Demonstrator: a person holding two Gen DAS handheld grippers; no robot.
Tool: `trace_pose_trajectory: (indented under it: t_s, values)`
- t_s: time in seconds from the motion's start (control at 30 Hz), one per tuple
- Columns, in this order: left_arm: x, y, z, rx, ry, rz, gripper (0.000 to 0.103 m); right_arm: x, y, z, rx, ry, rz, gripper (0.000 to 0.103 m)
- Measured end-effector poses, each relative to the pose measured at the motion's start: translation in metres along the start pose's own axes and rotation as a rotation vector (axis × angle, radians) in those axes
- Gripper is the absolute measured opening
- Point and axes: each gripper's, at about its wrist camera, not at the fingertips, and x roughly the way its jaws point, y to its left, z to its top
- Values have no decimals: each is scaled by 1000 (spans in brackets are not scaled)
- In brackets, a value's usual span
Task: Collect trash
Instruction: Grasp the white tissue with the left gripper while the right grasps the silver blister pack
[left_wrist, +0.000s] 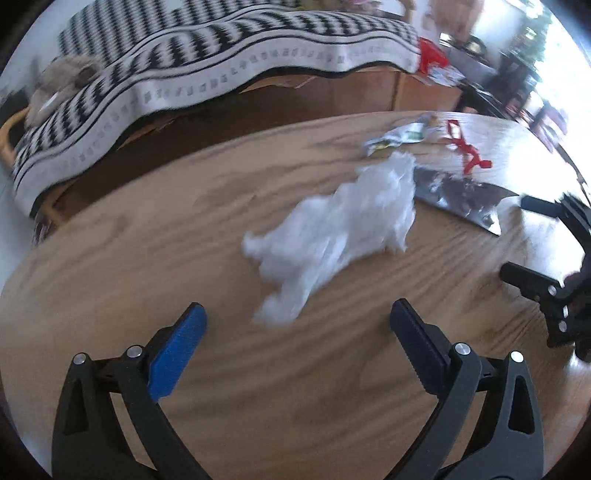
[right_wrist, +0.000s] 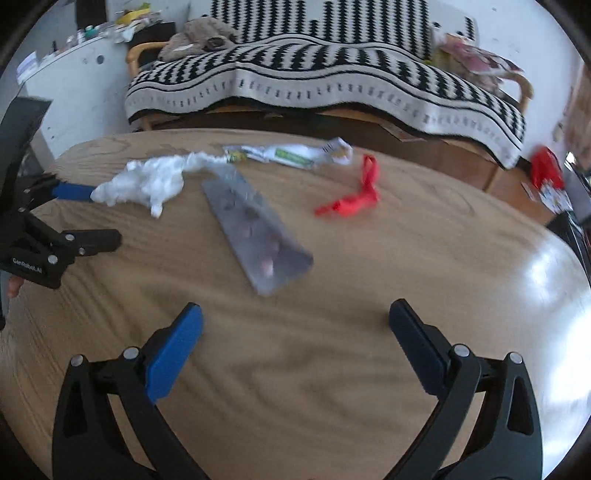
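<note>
- The right tongs (right_wrist: 295, 332) are seen spread wide and empty above the wooden counter (right_wrist: 424, 251).
- A silver foil wrapper (right_wrist: 255, 232), taken as the landmark, lies flat on the counter just beyond the tongs.
- A crumpled white plastic bag (right_wrist: 147, 182) lies left of the wrapper, its tail touching the wrapper's far end.
- The left tongs (right_wrist: 88, 212) are seen beside the bag, parted, one blue pad touching it.
- A red ribbon (right_wrist: 360, 194) lies right of the wrapper, apart from it.
- A white-and-green packet (right_wrist: 291, 154) lies beyond the wrapper.
</note>
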Motion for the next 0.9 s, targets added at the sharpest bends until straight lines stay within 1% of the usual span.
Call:
trace_pose_trajectory:
  t_s: [0.07,0.17,0.3,0.33,0.37,0.4,0.43,0.47,0.5,0.53,0.57,0.63,0.77,0.9]
  values:
    - [3,-2,5,45,-15,-23,97,4,1,8,-37,0,27,98]
    - [6,-3,10,89,-30,-44,97,7,0,12,-44,-2,40,98]
    - [11,-5,20,116,-1,-58,98,10,4,20,-46,11,59,96]
    - [11,-5,21,118,4,-59,98,10,4,22,-42,9,71,89]
    - [13,-6,24,122,13,-61,98,8,4,24,-32,3,88,78]
    - [14,-8,26,129,21,-64,97,8,3,27,-19,-1,100,71]
    - [14,-9,28,138,24,-73,94,7,2,29,-2,-15,112,52]
    - [13,-10,29,148,16,-81,88,7,0,30,11,-14,120,25]
    - [9,-12,28,161,-4,-85,61,8,-1,31,29,-15,127,19]
    - [5,-14,28,169,-23,-86,17,8,-1,30,46,-18,135,16]
    - [2,-16,28,173,-17,-76,8,6,0,28,55,-21,137,16]
    - [0,-18,25,169,-3,-85,8,1,3,26,61,-31,129,15]
    - [-10,-21,14,183,8,-79,8,-12,7,25,69,-49,116,15]
    - [-25,-20,10,174,1,-76,8,-28,11,25,77,-54,99,15]
